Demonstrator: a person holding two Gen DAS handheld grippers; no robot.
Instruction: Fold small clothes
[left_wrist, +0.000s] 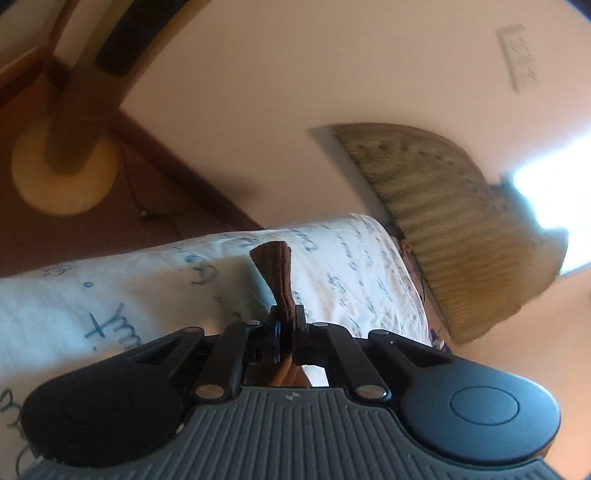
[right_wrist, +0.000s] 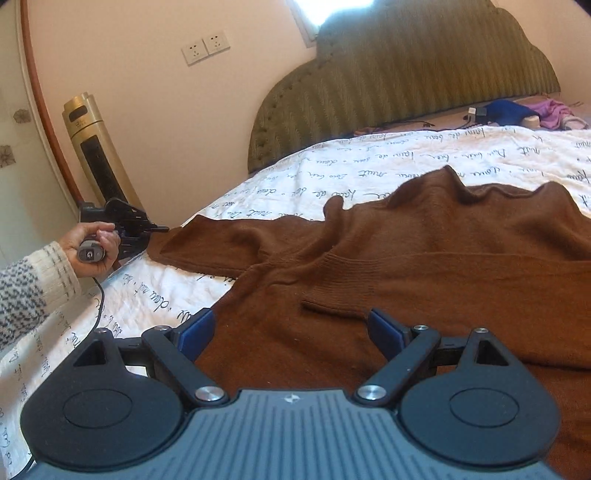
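A brown knitted sweater (right_wrist: 406, 258) lies spread on the white bed cover (right_wrist: 369, 158), with one sleeve (right_wrist: 221, 243) stretched out toward the bed's left edge. My left gripper (right_wrist: 160, 229) is held by a hand (right_wrist: 92, 254) at that edge and is shut on the sleeve's end. In the left wrist view the ribbed cuff (left_wrist: 275, 269) sticks up from between the closed jaws of the left gripper (left_wrist: 286, 319). My right gripper (right_wrist: 291, 332) hovers open just over the sweater's body, its blue pads (right_wrist: 386, 332) wide apart with nothing pinched.
An olive padded headboard (right_wrist: 406, 81) stands at the bed's far end, with blue and purple clothes (right_wrist: 517, 110) heaped near it. A gold tower appliance (right_wrist: 96, 147) stands on the floor left of the bed. Wall sockets (right_wrist: 205, 48) sit above it. A cable (right_wrist: 98, 306) trails over the cover.
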